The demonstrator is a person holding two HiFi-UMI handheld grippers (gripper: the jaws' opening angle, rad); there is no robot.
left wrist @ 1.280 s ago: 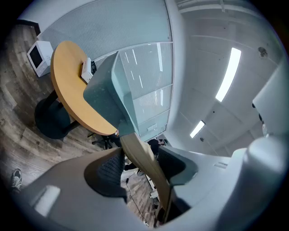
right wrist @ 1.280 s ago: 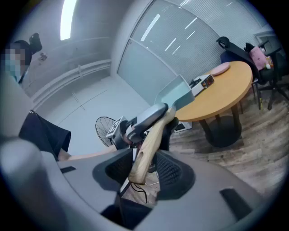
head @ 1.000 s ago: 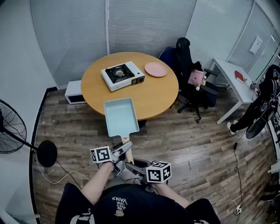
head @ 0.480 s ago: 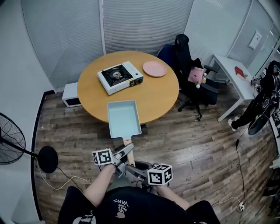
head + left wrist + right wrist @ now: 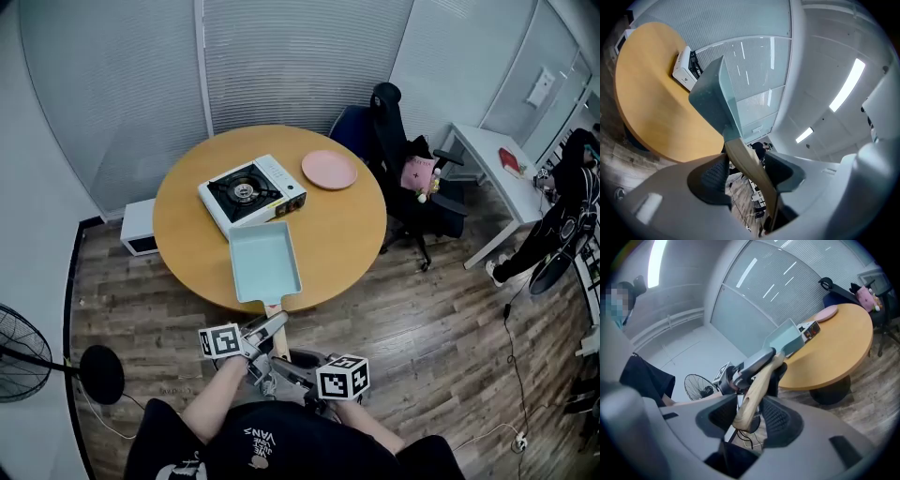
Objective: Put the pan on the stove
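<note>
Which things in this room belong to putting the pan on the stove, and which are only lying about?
Belong to the job: pan, gripped by the left gripper and the right gripper; stove; round table under it.
Only lying about: pink plate; office chair; fan; white side table.

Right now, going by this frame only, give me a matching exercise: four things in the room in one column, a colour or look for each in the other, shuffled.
Things:
1. pan
2. stove
3. plate
4. fan

Looks:
A. black, on a round base
B. pink, round
C. light blue, wooden handle
D. white body, black burner top

Pairs: 1-C, 2-D, 3-B, 4-A
</note>
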